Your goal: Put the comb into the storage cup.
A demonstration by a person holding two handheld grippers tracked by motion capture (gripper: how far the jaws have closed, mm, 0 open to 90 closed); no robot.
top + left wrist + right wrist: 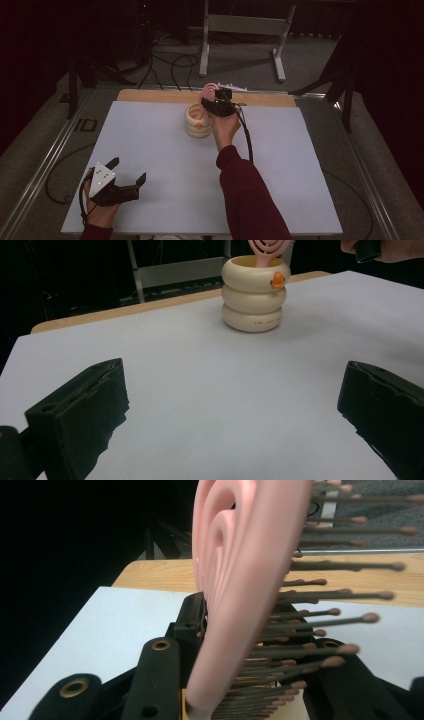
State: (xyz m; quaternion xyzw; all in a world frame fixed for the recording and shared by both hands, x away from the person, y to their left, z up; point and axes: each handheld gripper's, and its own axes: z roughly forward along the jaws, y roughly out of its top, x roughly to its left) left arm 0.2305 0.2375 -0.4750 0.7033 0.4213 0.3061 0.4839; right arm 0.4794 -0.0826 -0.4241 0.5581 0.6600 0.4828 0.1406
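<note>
A cream holder made of stacked rings, with a small orange beak, stands at the back middle of the white sheet. A pink hairbrush stands in it, handle down. My right gripper is at the holder's top, shut on the brush head. In the right gripper view the pink back lies against one jaw and the bristle tips reach the other, so the gripper straddles it. My left gripper rests open near the front left corner, its jaws wide apart over bare sheet.
The white sheet covers a wooden table whose edge shows at the back. A metal stand and loose cables are on the floor beyond. Metal rails run along both sides.
</note>
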